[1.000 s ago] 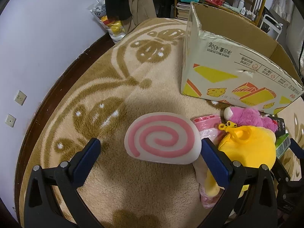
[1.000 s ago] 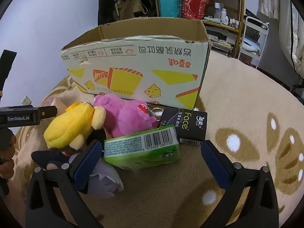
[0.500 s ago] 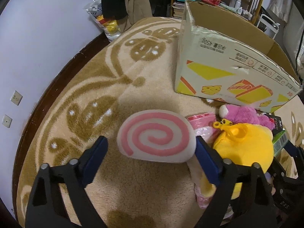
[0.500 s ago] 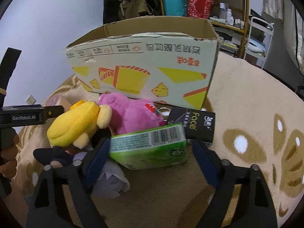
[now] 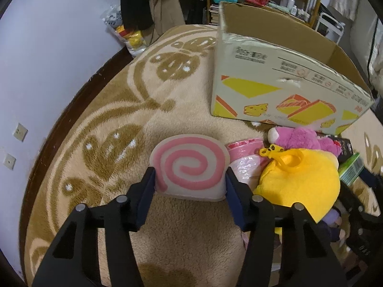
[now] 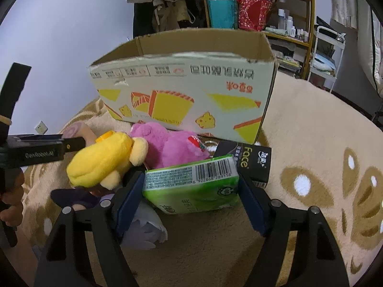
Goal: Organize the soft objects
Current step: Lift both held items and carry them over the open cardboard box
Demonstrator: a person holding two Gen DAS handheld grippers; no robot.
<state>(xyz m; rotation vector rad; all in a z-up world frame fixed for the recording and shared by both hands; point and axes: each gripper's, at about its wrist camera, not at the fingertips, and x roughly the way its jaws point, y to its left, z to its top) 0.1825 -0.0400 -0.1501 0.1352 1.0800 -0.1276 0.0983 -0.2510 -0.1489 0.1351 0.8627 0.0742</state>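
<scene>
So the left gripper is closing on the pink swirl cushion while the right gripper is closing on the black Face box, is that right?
Not quite: the right gripper has been closing on the green tissue pack, as the right wrist view shows; the black Face box lies behind it. The left gripper is indeed closing on the pink swirl cushion.

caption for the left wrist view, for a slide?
Left gripper jaws just closed onto a pink-spiral white foam cushion on the beige patterned rug.

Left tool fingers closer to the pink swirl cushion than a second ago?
Yes. Left tool has just been closing; both fingers now press the swirl cushion, which stays on the rug.
</scene>
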